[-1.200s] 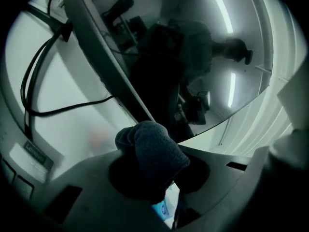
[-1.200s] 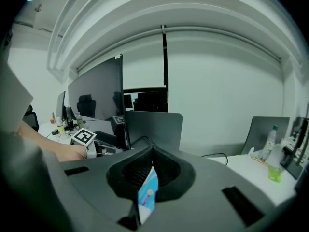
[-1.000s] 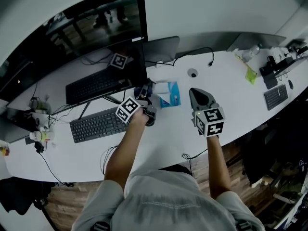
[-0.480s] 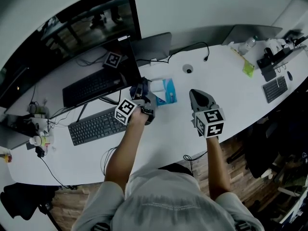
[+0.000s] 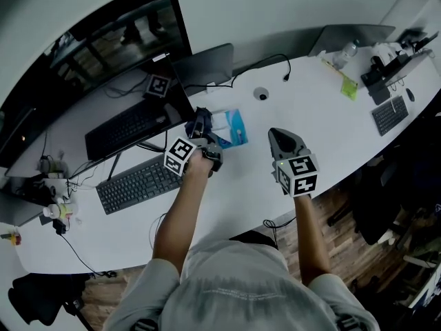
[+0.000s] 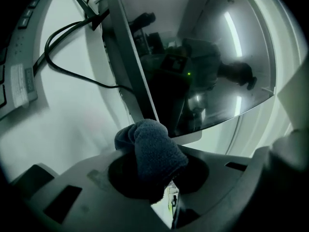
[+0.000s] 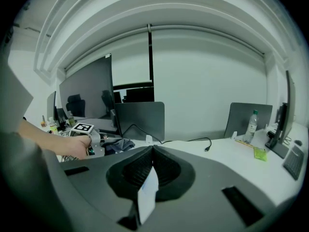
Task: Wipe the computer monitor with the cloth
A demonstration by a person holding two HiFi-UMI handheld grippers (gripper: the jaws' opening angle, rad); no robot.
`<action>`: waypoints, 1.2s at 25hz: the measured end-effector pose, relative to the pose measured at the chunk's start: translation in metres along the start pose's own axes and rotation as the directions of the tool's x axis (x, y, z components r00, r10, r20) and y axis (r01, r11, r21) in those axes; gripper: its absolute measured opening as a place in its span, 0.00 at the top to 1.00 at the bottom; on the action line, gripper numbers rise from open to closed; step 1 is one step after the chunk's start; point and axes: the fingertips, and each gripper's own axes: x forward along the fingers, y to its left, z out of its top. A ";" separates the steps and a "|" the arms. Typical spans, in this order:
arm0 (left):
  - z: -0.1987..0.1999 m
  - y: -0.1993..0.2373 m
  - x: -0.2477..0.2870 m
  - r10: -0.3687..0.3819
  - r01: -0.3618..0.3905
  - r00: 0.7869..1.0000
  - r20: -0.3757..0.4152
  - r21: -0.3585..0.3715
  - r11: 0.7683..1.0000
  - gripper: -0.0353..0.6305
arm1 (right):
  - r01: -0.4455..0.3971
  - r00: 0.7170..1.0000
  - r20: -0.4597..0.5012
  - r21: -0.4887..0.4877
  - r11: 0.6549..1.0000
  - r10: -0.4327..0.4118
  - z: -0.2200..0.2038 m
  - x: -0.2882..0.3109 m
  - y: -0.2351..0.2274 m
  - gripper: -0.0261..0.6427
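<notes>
The cloth (image 6: 155, 151), a dark bunched wad, is clamped between the jaws of the left gripper (image 5: 201, 133) and sticks out past them at the lower centre of the left gripper view. Just beyond the wad, the lower edge and corner of the computer monitor (image 6: 207, 71) are seen, filling the upper right of that view; whether the cloth touches the screen cannot be told. In the head view the left gripper is held at the lower right corner of the monitor, left of centre in the frame, with a blue packet (image 5: 231, 128) lying just to its right on the white desk (image 5: 324, 116). A keyboard (image 5: 134, 185) lies lower left of the gripper. The right gripper (image 5: 277, 133) is held well apart, right of centre, its jaws pressed together with nothing between them.
</notes>
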 end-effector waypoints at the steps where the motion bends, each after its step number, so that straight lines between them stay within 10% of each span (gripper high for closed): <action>1: -0.001 -0.001 0.002 -0.002 0.002 1.000 -0.004 -0.015 1.000 0.84 | 0.005 1.000 -0.001 0.001 1.000 -0.005 0.000 -0.001 -0.001 0.96; 20: -0.002 -0.082 0.012 -0.182 0.182 0.982 -0.053 -0.007 0.983 0.84 | 0.013 0.999 0.038 -0.034 0.999 -0.012 0.028 0.013 0.008 0.96; 30: 0.008 -0.150 -0.004 -0.251 0.262 0.964 -0.085 0.173 0.949 0.84 | 0.006 0.998 0.060 -0.016 1.000 -0.005 0.057 0.001 -0.015 0.96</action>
